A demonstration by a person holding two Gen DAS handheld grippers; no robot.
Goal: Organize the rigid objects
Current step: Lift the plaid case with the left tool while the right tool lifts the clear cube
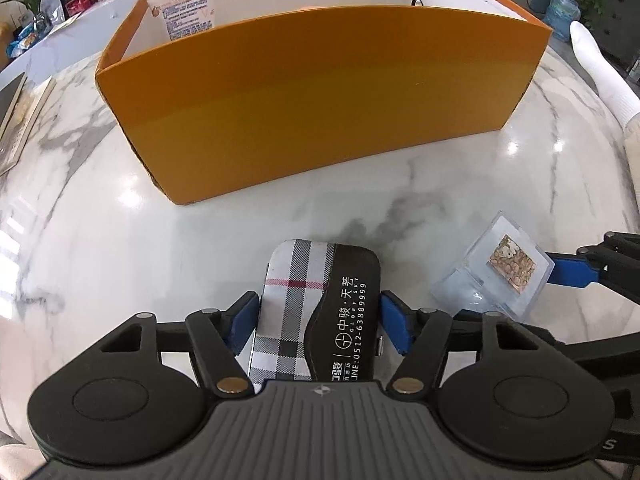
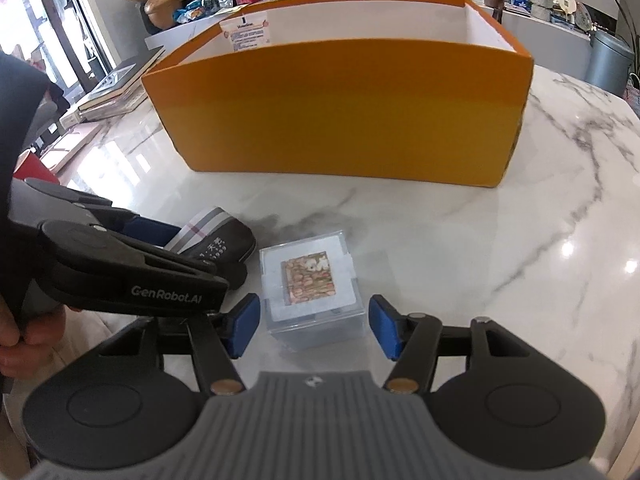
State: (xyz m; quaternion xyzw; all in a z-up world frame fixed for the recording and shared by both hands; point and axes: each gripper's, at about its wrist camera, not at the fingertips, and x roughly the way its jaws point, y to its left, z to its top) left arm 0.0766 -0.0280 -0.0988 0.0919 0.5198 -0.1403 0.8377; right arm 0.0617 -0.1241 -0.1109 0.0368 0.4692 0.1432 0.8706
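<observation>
marble table (image 1: 120, 208) gleaming, orange box (image 1: 320, 92) up top; left gripper (image 1: 318, 320) clamps the plaid case (image 1: 296, 300) at centre, right gripper (image 2: 314, 326) gapes around the clear cube (image 2: 312, 292), lower centre: square up before squeezing.

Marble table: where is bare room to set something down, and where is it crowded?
Free: the marble table between the orange box and the grippers, and its right side. Crowded: the near edge, where the left gripper straddles the plaid case and the right gripper flanks the clear box.
</observation>
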